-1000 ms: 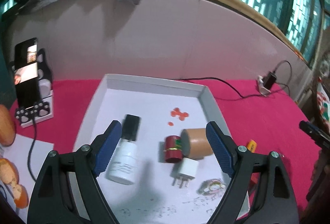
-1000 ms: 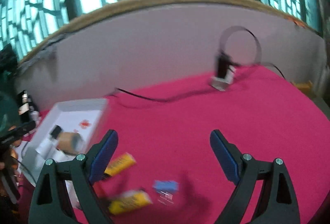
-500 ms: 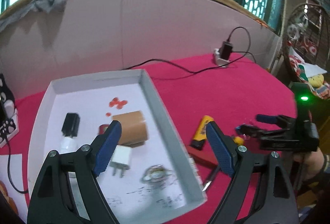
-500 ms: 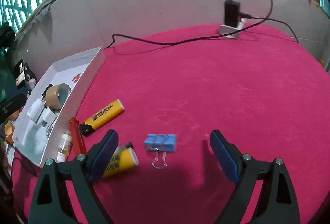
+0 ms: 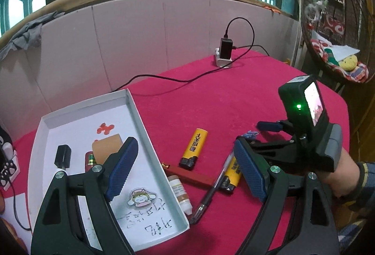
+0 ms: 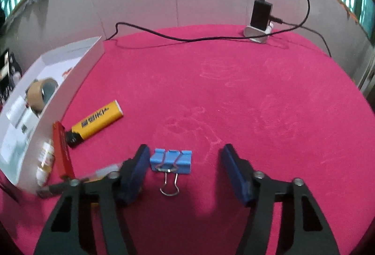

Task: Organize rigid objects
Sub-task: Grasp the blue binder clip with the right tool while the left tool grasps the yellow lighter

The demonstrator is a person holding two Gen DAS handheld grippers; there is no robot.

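The right gripper (image 6: 185,168) is reaching steeply down over the blue binder clip (image 6: 171,161) on the red cloth (image 6: 246,95); its jaws have just been closing and are now standing partway in, the clip lying between them, just beside the left pad with a clear gap to the right pad. From the left wrist view the clip is mostly hidden behind that gripper. The left gripper (image 5: 187,173) is hovering with jaws spread wide and holding nothing, straddling the right wall of the white tray (image 5: 140,119). A second yellow lighter (image 5: 234,173) beside the tray is partly covered by a pen (image 5: 211,191).
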